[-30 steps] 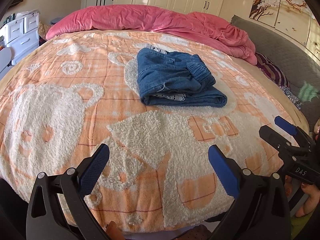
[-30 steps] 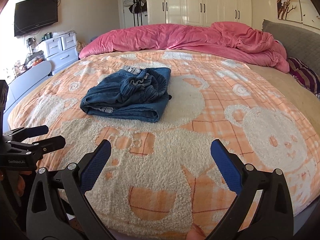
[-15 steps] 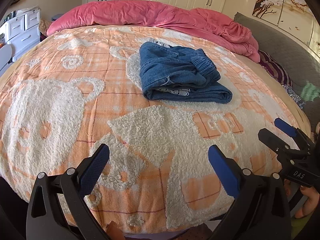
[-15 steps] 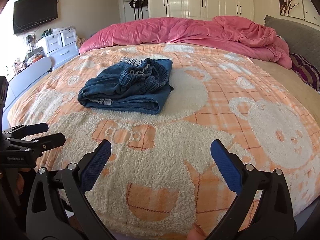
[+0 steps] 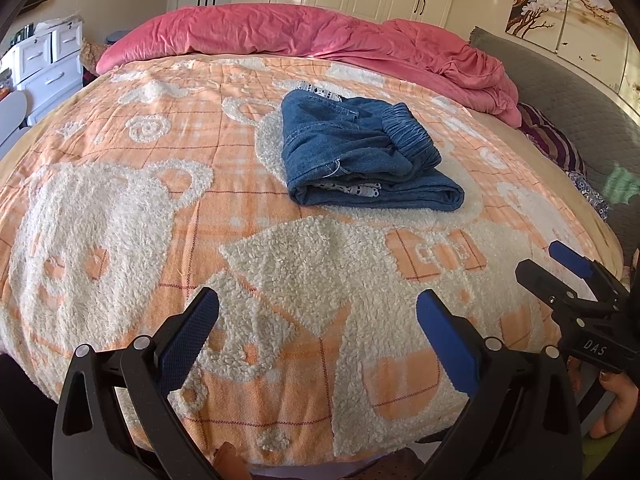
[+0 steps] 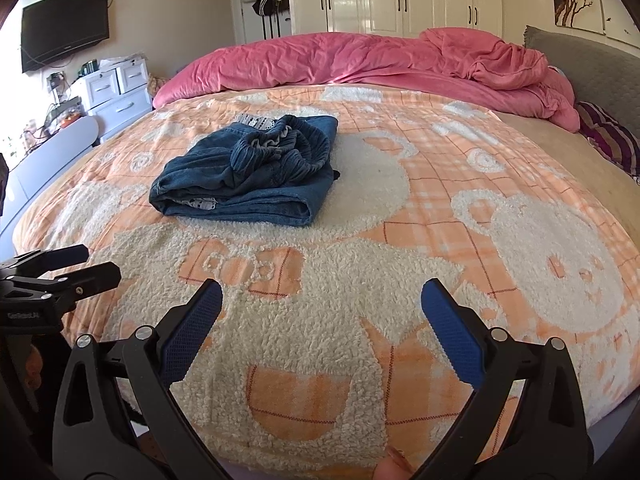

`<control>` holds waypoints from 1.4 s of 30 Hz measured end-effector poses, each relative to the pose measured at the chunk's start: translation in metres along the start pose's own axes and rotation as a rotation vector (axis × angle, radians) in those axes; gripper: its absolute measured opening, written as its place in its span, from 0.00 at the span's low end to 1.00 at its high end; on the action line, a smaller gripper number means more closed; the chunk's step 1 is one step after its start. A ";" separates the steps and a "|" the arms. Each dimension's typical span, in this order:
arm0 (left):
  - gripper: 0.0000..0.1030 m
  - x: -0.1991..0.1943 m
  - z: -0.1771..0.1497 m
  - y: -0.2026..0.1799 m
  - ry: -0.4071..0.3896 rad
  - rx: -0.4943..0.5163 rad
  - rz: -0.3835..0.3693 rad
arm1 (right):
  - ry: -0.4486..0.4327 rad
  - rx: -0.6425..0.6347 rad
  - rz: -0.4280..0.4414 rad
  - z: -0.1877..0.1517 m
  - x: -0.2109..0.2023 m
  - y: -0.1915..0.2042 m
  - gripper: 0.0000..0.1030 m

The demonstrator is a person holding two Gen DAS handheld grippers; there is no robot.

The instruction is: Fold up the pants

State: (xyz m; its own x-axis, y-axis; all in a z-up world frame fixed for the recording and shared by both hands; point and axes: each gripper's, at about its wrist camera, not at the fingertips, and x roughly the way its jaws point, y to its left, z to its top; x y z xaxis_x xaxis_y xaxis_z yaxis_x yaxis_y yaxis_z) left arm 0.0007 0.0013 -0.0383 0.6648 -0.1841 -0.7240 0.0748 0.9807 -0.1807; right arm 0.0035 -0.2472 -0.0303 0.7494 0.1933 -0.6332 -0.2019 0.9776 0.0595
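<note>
Okay, both tools up at the near edge of the bed (image 5: pixel 60 152), nothing in hand. My left fingers (image 5: pixel 320 336) are spread wide, blue pads apart with only blanket (image 5: pixel 312 272) showing between them. My right fingers (image 6: pixel 320 328) are the same: wide apart, holding nothing.

And the pants (image 5: pixel 360 156), blue denim, sit well ahead of me near the middle of the bed, already bundled into a thick stack with the gathered waistband (image 5: pixel 408 132) heaped on top. From the left view they lie ahead and a bit to the right; from the right view the pants (image 6: pixel 248 176) lie ahead and off to the left. So the bundle is between my 2 hands, roughly centred, neither one clearly nearer.

Long axis: the folded edge facing me runs across my line of reach, left to right, with a bit of white printed lining (image 5: pixel 352 189) peeking out of the near side. That suits a 2-handed approach, 1 tool to each end of that near fold.

My read: the fold looks mostly done, though the waistband is lumpy and rumpled, not flat. If anything is left, it is reaching forward over the blanket to tidy that top layer. Pink duvet (image 5: pixel 320 36) is heaped at the far side, well clear of the pants.
</note>
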 end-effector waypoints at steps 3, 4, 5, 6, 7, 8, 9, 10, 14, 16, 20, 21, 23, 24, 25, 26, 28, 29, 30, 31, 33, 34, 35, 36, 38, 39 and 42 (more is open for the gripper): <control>0.96 0.000 0.001 0.000 0.002 -0.003 0.000 | 0.002 -0.001 -0.003 0.000 0.001 0.000 0.91; 0.96 0.000 0.001 0.000 0.002 -0.002 0.000 | 0.002 -0.001 -0.003 0.000 0.001 0.000 0.91; 0.96 0.000 0.001 0.000 0.002 -0.002 -0.001 | 0.001 -0.002 -0.003 0.000 0.001 0.000 0.91; 0.96 0.000 0.001 0.000 0.002 -0.002 0.000 | 0.001 -0.002 -0.004 -0.001 0.001 0.000 0.91; 0.96 0.000 0.001 0.000 0.002 -0.002 0.001 | 0.001 -0.002 -0.003 -0.001 0.001 0.000 0.91; 0.96 -0.001 0.001 0.000 0.001 -0.002 0.000 | 0.001 -0.001 -0.003 -0.001 0.001 0.000 0.91; 0.96 0.000 0.001 0.000 0.002 -0.003 0.000 | 0.001 -0.002 -0.004 -0.001 0.001 0.000 0.91; 0.96 0.000 0.001 0.000 0.002 -0.003 0.000 | 0.003 -0.004 -0.003 -0.001 0.001 0.000 0.91; 0.96 -0.001 0.001 0.000 0.004 -0.003 0.000 | 0.003 -0.004 -0.005 -0.001 0.001 0.000 0.91; 0.96 -0.001 0.001 0.000 0.002 -0.003 -0.001 | 0.004 -0.004 -0.004 -0.001 0.001 -0.001 0.91; 0.96 -0.001 0.001 -0.001 0.001 -0.005 0.001 | 0.003 -0.005 -0.004 -0.001 0.001 0.000 0.91; 0.96 -0.002 0.001 0.000 -0.001 -0.005 0.002 | 0.004 -0.005 -0.004 -0.001 0.001 0.000 0.91; 0.96 -0.003 0.001 0.000 -0.004 -0.007 0.000 | 0.003 -0.006 -0.004 -0.001 0.001 0.000 0.91; 0.96 -0.004 0.002 0.000 -0.004 -0.006 -0.001 | 0.003 -0.006 -0.004 -0.001 0.001 0.000 0.91; 0.96 -0.004 0.002 0.000 -0.005 -0.006 -0.001 | 0.004 -0.005 -0.005 -0.001 0.001 0.000 0.91; 0.96 -0.004 0.002 0.000 -0.005 -0.005 -0.001 | 0.004 -0.005 -0.004 -0.001 0.001 0.000 0.91; 0.96 -0.005 0.002 0.000 -0.005 -0.006 0.000 | 0.005 -0.005 -0.004 -0.001 0.001 0.000 0.91; 0.96 -0.004 0.002 0.000 -0.005 -0.005 0.001 | 0.005 -0.005 -0.004 -0.001 0.001 0.000 0.91; 0.96 -0.005 0.002 0.000 -0.005 -0.005 0.003 | 0.005 -0.006 -0.003 -0.001 0.001 0.000 0.91; 0.96 -0.005 0.002 0.000 -0.004 -0.005 0.003 | 0.004 -0.007 -0.003 -0.001 0.001 0.000 0.91; 0.96 -0.006 0.002 0.000 -0.003 -0.005 0.005 | 0.005 -0.008 -0.005 -0.001 0.001 0.000 0.91; 0.96 -0.005 0.002 0.000 -0.004 -0.005 0.004 | 0.004 -0.009 -0.006 -0.001 0.001 0.000 0.91; 0.96 -0.005 0.002 0.000 -0.003 -0.005 0.004 | 0.005 -0.008 -0.005 -0.001 0.001 0.000 0.91; 0.96 -0.006 0.002 0.000 -0.003 -0.005 0.004 | 0.005 -0.007 -0.005 -0.001 0.001 0.000 0.91; 0.96 -0.006 0.002 0.000 -0.002 -0.005 0.005 | 0.005 -0.006 -0.004 -0.001 0.001 0.000 0.91; 0.96 -0.006 0.002 0.000 -0.002 -0.005 0.005 | 0.005 -0.006 -0.005 -0.001 0.001 0.000 0.91; 0.96 -0.006 0.002 0.000 -0.002 -0.005 0.005 | 0.006 -0.007 -0.006 -0.002 0.001 -0.001 0.91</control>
State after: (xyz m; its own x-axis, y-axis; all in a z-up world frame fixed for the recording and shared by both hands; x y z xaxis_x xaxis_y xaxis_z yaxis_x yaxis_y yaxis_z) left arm -0.0022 0.0031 -0.0328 0.6663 -0.1789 -0.7239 0.0673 0.9813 -0.1805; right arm 0.0029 -0.2481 -0.0327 0.7467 0.1873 -0.6382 -0.2019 0.9781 0.0507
